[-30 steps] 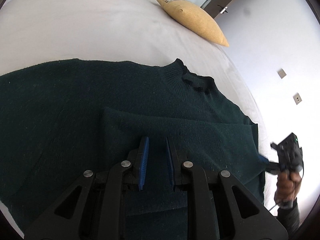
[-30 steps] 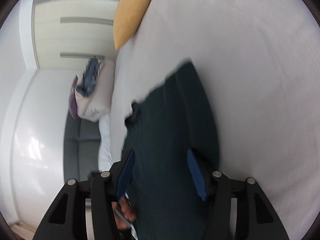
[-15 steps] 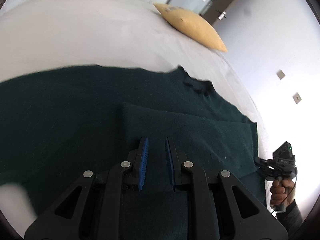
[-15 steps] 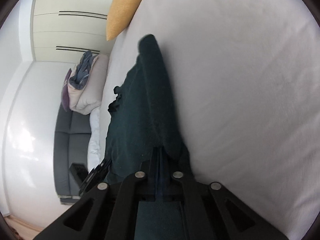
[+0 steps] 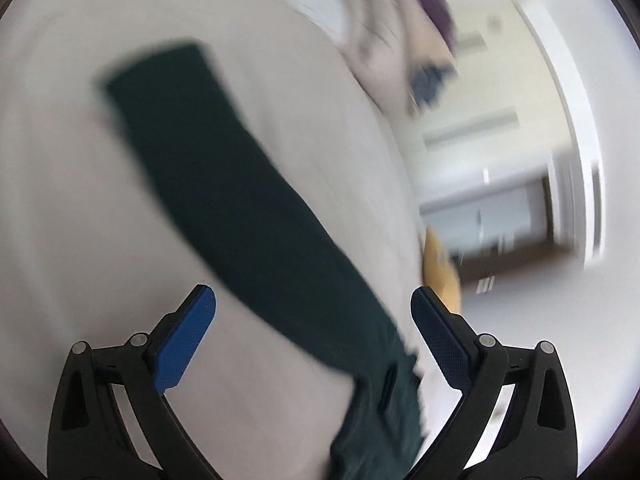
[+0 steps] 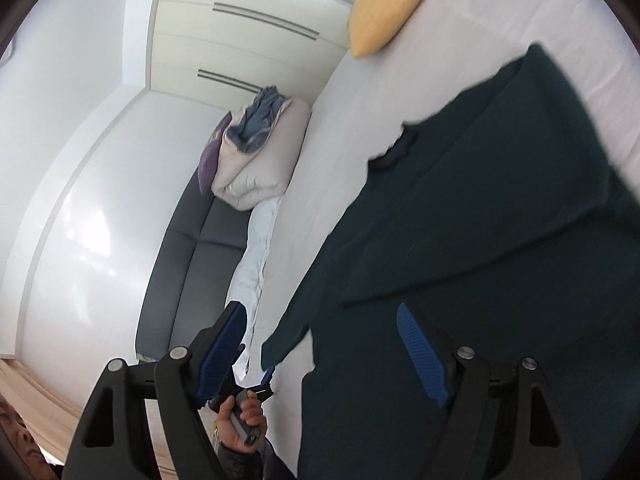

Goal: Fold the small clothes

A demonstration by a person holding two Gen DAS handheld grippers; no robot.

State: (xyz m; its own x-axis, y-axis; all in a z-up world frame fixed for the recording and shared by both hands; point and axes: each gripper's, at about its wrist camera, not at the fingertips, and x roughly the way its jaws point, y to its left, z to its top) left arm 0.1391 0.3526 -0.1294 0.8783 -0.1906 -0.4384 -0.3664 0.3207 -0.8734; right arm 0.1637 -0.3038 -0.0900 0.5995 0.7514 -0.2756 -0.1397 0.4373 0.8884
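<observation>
A dark green sweater [image 6: 480, 220] lies flat on the white bed [image 6: 320, 184], one part folded over its body. In the blurred left wrist view its long sleeve [image 5: 224, 184] runs from upper left down between my fingers. My left gripper [image 5: 314, 320] is opening wide above that sleeve, and the pads do not touch it. In the right wrist view a hand [image 6: 244, 412] holds the left gripper [image 6: 264, 380] just below the sleeve's cuff [image 6: 280, 344]. My right gripper [image 6: 324, 344] is opening over the sweater's near edge, gripping nothing.
A yellow pillow [image 6: 384, 4] lies at the far end of the bed. A bundled duvet with clothes [image 6: 260, 152] sits on a dark grey sofa [image 6: 192, 248] beside the bed. White wardrobe doors [image 6: 248, 40] stand behind, and wooden floor [image 6: 24, 384] shows at the lower left.
The left gripper left the folded part, swung fast to the sleeve while rolling, and its jaws opened. The right gripper shut on the sweater's edge, then opened and rose.
</observation>
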